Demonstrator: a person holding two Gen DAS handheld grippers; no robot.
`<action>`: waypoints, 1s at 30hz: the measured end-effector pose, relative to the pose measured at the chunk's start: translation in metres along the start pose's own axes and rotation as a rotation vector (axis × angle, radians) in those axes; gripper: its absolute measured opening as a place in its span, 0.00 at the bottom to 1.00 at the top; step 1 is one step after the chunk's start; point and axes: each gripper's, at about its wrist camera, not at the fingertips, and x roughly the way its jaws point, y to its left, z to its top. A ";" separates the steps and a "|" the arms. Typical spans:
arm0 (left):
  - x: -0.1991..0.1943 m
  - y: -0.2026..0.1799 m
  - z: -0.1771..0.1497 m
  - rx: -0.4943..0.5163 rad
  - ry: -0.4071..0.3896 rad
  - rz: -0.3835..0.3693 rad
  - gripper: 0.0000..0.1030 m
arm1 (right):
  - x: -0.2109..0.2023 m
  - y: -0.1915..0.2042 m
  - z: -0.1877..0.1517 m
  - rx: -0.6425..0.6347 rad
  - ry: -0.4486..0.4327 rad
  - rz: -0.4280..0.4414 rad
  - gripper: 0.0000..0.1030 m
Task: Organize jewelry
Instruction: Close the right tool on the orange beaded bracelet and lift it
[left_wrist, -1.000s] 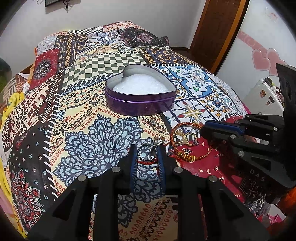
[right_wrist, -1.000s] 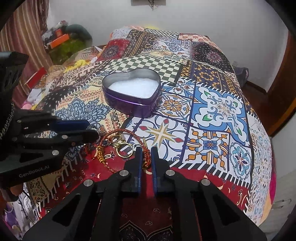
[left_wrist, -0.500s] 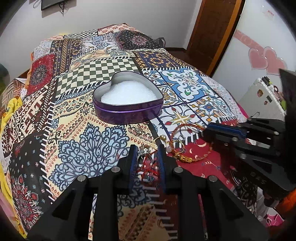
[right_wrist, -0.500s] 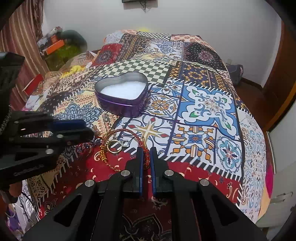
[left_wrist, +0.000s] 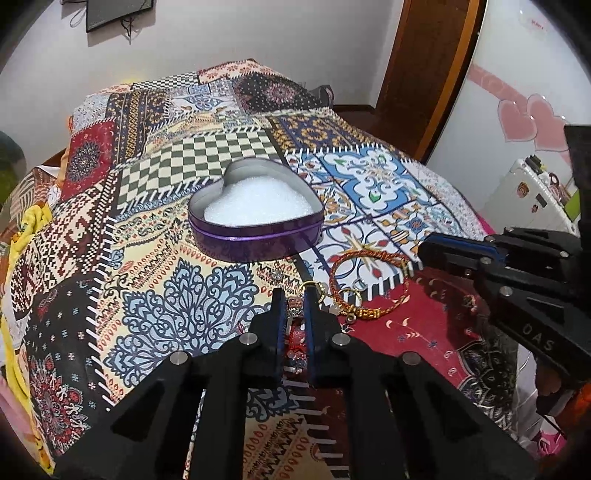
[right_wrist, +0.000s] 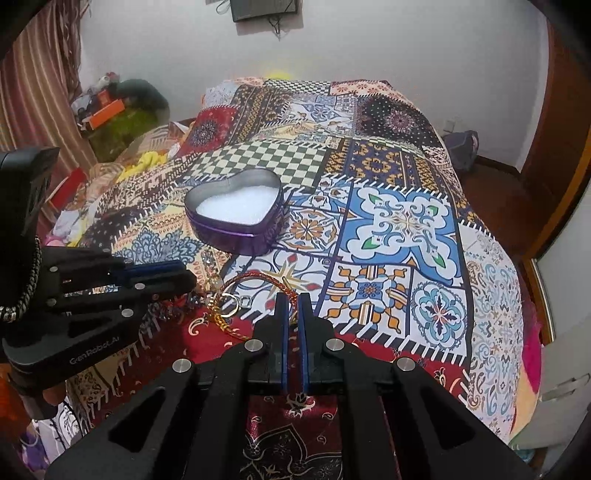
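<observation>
Jaws of the left gripper (left_wrist: 295, 301) are pressed nearly together, pinching a small tangle of red and silver jewelry (left_wrist: 294, 314) that shows in the narrow slot between the blue pads; what kind of piece it is cannot be told. The right gripper (right_wrist: 291, 301) has its jaws pressed together as well, nipping the near edge of a red and gold cord bracelet (right_wrist: 258, 275) whose loop runs out ahead of the tips.

In the left wrist view that bracelet (left_wrist: 369, 284) lies in a ring on the bedspread (left_wrist: 166, 314), its far side just beside the tips of the right gripper (left_wrist: 424, 253), which reaches in from the right edge. A thin gold ring (left_wrist: 349, 295) and a small silver ring (left_wrist: 358, 283) lie inside the bracelet's loop. A gold hoop (left_wrist: 312, 290) sits against the tip of the left gripper's right finger.

In the right wrist view the left gripper (right_wrist: 188, 278) comes in from the left edge, its tips just short of the bracelet. A gold ring (right_wrist: 227, 304) and a small silver ring (right_wrist: 244, 301) lie inside the loop.

A purple heart-shaped tin (left_wrist: 255, 225), open and lined with white padding, stands on the bedspread beyond the bracelet, near it but not touching; nothing lies in it. In the right wrist view the tin (right_wrist: 236, 218) is beyond the bracelet and a little left. The bed runs on past the tin to a white wall (right_wrist: 369, 44).
</observation>
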 end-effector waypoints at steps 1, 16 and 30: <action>-0.003 0.000 0.001 -0.003 -0.006 -0.001 0.01 | 0.000 0.000 0.000 0.000 -0.001 0.000 0.04; -0.022 0.017 -0.005 -0.045 -0.001 -0.018 0.09 | 0.024 -0.002 0.004 -0.024 0.086 -0.001 0.35; 0.019 0.013 0.004 -0.050 0.084 -0.046 0.12 | 0.041 0.001 0.008 -0.122 0.110 0.009 0.07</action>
